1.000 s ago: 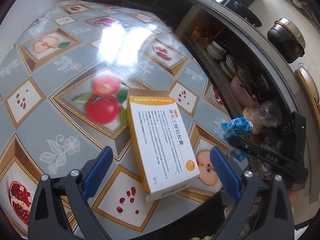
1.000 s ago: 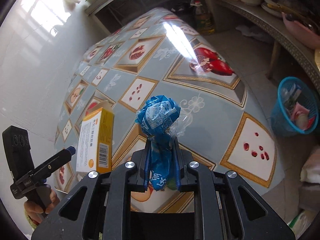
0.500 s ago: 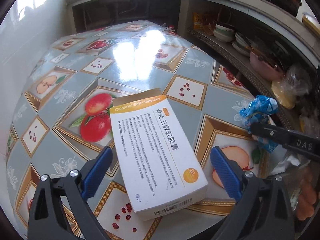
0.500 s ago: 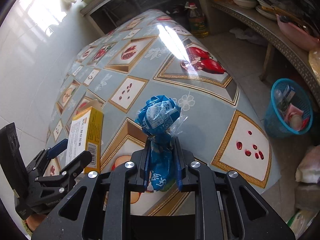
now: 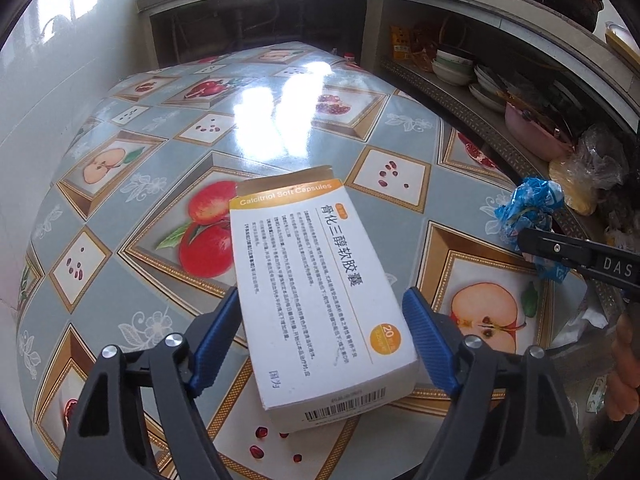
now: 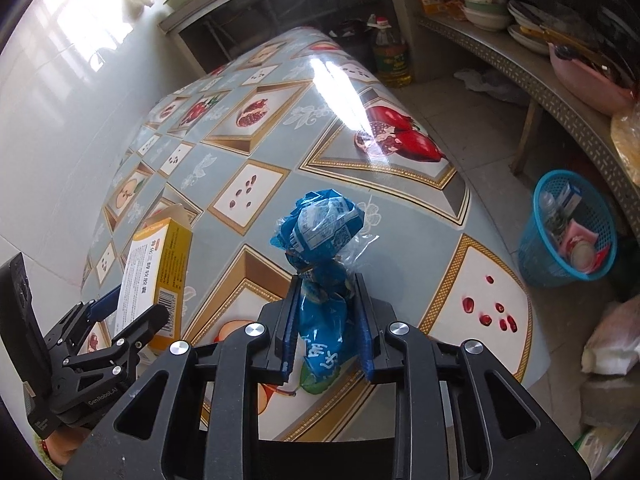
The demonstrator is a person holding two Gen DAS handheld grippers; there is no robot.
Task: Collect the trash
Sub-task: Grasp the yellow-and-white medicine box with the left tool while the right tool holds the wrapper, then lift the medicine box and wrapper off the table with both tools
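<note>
A white and orange medicine box [image 5: 316, 292] lies flat on the fruit-patterned table [image 5: 160, 300]. My left gripper [image 5: 320, 292] straddles its near half. Its jaws are closing; the left blue pad meets the box edge, and a thin gap shows at the right pad. From the right wrist view the box [image 6: 160, 264] sits between the left gripper [image 6: 132, 306] fingers. My right gripper [image 6: 326, 280] holds a crumpled blue plastic wrapper [image 6: 320, 228] upright above the table's near edge. Its jaws are opening, with the wrapper still filling the gap. The wrapper [image 5: 528, 208] also shows at the right of the left wrist view.
A blue plastic basket [image 6: 534, 252] with trash in it stands on the floor right of the table. A long shelf [image 6: 520, 72] with bowls and plates runs beyond it. An oil bottle [image 6: 390, 56] and white bags [image 6: 612, 344] sit on the floor.
My left gripper rolled and came in over the box, and its jaws narrowed around it. The right jaws widened a little around the wrapper, which kept its place.
</note>
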